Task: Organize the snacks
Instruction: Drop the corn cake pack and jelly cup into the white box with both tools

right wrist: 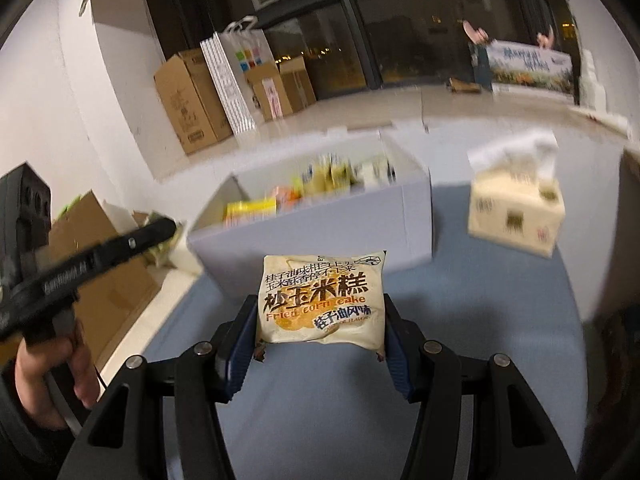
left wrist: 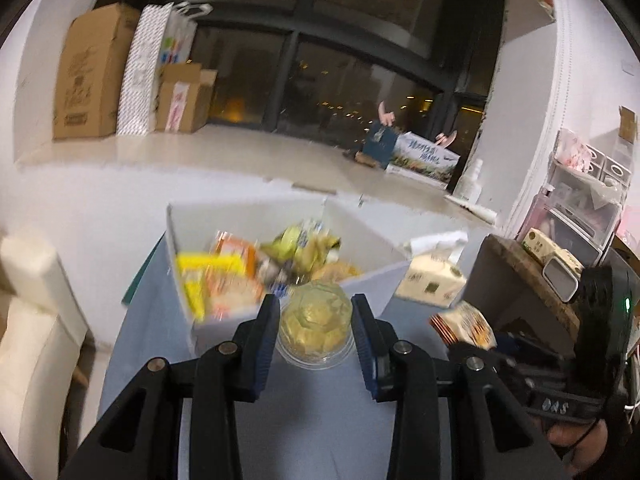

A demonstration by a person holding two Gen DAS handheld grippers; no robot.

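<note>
Left gripper (left wrist: 316,320) clamps a clear snack cup (left wrist: 316,326); right gripper (right wrist: 320,332) grips a corn cake packet (right wrist: 322,300), both at lower centre, before the white box (right wrist: 320,224).

You can read "Fried corn cake" under large Chinese characters on the cream snack packet (right wrist: 322,304). The other claw's black body (left wrist: 560,406) is marked "DAS"; remaining print is blurred.
</note>
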